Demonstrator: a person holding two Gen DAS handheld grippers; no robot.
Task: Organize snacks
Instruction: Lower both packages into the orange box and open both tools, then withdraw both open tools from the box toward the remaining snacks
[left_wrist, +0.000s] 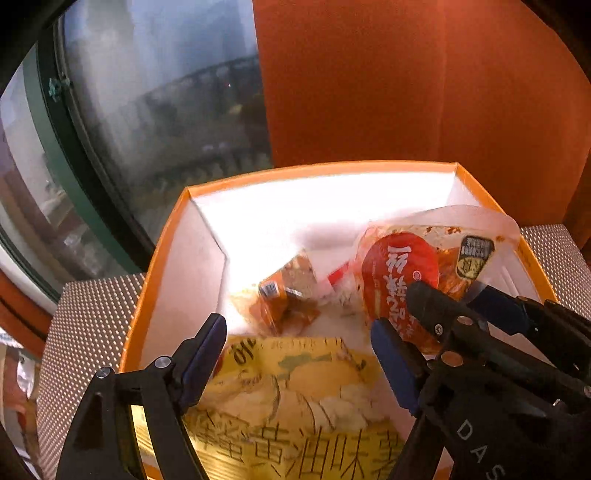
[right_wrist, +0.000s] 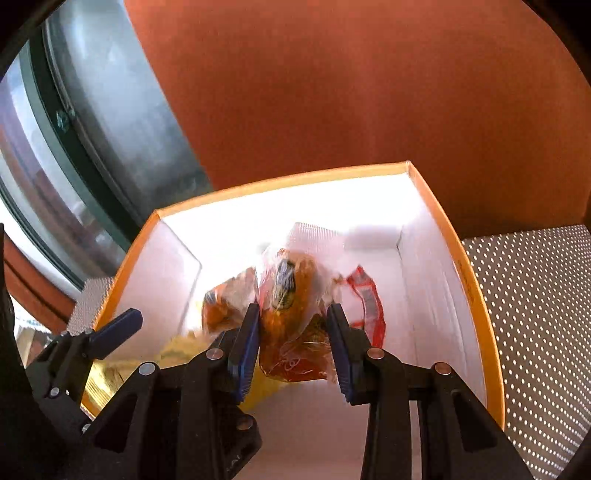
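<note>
An orange-rimmed box (left_wrist: 314, 168) with white walls holds the snacks. My left gripper (left_wrist: 297, 334) hangs open just above a yellow snack bag (left_wrist: 295, 398) at the near end of the box, pads clear of it. A small orange packet (left_wrist: 284, 295) lies behind the bag. My right gripper (right_wrist: 293, 319) is shut on a clear packet of orange-red snack (right_wrist: 284, 291) with a red round label, held inside the box (right_wrist: 277, 181). In the left wrist view the same right gripper (left_wrist: 452, 293) and the held packet (left_wrist: 399, 266) are at the right.
The box stands on a perforated metal tabletop (right_wrist: 535, 314) that shows on both sides of it (left_wrist: 85, 314). An orange wall (left_wrist: 406, 74) rises right behind the box. A dark-framed window (left_wrist: 147, 110) is at the left. A red wrapper (right_wrist: 365, 299) lies by the box's right wall.
</note>
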